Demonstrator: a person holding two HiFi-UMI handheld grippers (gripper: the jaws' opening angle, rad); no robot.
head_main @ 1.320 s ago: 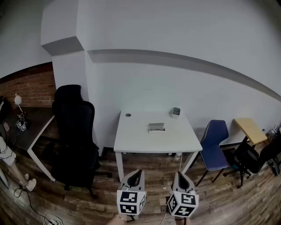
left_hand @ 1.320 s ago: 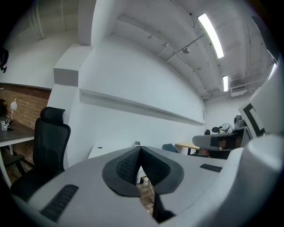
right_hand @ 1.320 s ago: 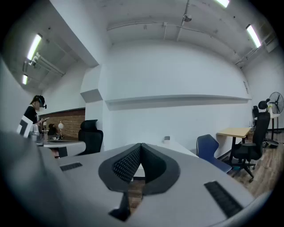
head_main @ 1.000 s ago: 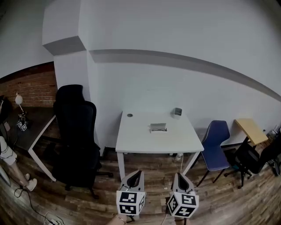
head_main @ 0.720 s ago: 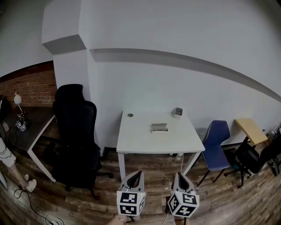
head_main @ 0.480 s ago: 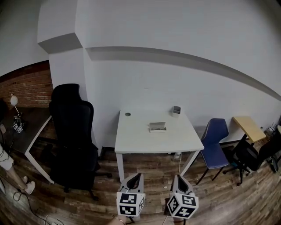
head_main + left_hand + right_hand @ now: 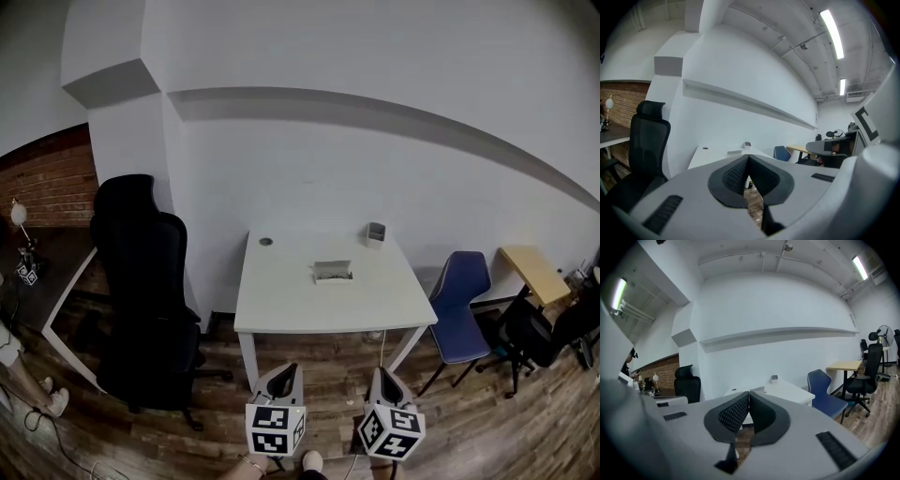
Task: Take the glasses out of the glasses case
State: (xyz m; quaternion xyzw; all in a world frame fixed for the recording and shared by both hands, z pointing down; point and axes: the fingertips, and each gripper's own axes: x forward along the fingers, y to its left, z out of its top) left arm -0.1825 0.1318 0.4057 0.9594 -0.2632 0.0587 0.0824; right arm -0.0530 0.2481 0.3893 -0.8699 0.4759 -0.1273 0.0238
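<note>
- Nearest us, the left gripper (image 7: 291, 371) and the right gripper (image 7: 380, 373) hang side by side above the wooden floor (image 7: 323, 375), well short of the table. Each gripper's own view shows its jaws pressed together with nothing between them.
- We judge the task not yet begun: nothing is touched. The approach, the opening of the case if it is closed, and the lifting out of the glasses all remain.
- Further off stands the white table (image 7: 281, 307), with the glasses case (image 7: 332, 271) near its middle, a little toward the back.
- The case's long axis runs left to right, roughly parallel to the wall behind, so a long side faces us. We cannot tell whether the lid is up or whether glasses lie inside.
- Beyond the case, a small grey box (image 7: 376, 232) sits by the table's far edge.
</note>
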